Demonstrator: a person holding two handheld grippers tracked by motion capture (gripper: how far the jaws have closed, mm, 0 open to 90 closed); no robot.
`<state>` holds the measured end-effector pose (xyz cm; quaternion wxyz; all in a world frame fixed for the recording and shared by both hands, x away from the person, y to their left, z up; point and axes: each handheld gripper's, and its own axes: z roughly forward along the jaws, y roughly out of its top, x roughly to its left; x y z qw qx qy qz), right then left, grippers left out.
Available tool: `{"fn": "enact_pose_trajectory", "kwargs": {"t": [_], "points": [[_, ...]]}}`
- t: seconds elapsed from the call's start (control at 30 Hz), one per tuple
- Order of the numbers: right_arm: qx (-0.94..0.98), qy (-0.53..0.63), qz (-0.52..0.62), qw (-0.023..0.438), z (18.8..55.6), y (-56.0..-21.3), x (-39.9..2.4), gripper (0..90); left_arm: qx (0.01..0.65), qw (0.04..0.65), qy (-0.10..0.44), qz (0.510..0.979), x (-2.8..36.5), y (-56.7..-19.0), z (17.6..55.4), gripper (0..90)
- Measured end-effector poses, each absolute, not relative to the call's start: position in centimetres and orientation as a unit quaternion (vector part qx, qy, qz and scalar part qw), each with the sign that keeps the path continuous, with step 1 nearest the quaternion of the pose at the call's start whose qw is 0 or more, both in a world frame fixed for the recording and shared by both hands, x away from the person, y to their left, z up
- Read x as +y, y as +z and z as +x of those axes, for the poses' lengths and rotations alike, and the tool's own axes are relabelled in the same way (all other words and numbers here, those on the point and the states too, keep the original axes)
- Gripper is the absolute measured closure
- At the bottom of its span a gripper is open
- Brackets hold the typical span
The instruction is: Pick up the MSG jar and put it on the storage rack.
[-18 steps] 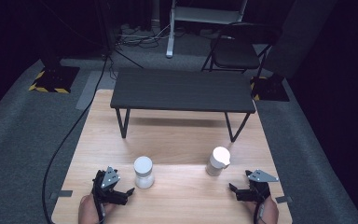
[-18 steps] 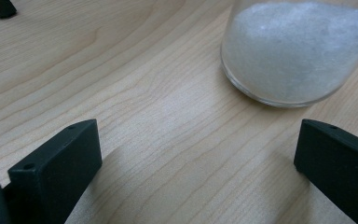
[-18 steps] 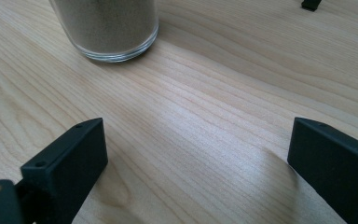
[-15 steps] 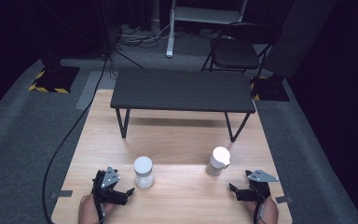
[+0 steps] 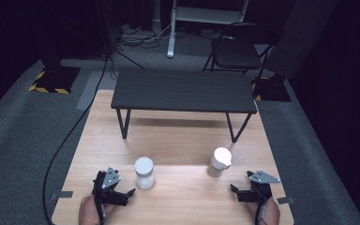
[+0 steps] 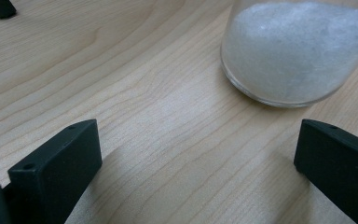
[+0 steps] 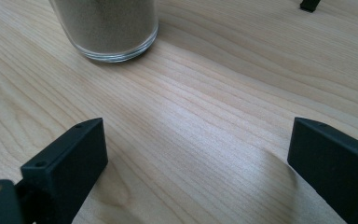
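Observation:
Two glass jars stand on the light wooden table [image 5: 183,140]. The left jar [image 5: 144,173] [image 6: 298,51] holds a white powder and has a white lid. The right jar [image 5: 219,161] [image 7: 107,28] holds a tan, sandy powder and also has a white lid. My left gripper [image 5: 123,194] [image 6: 196,172] rests low on the table, just left of the white jar, open with nothing between its jaws. My right gripper [image 5: 240,193] [image 7: 196,168] sits near the front right corner, a short way right of and nearer than the tan jar, also open and empty.
A low black bench [image 5: 183,91] on thin legs stands across the far half of the table. Beyond it are a folding chair [image 5: 239,51], cables on grey carpet and a black cable [image 5: 70,136] running along the table's left side.

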<state>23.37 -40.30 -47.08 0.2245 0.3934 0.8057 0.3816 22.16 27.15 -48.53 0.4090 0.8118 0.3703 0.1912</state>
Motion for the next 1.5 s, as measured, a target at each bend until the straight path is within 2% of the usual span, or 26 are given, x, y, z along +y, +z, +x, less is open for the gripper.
{"fn": "enact_pose_trajectory", "kwargs": {"t": [1.5], "points": [[0.805, 0.380, 0.393, 0.232, 23.16, -47.16, -40.11, 4.4, 0.368, 0.410, 0.190, 0.813, 27.23, -48.54, 22.23, 0.3]]}}
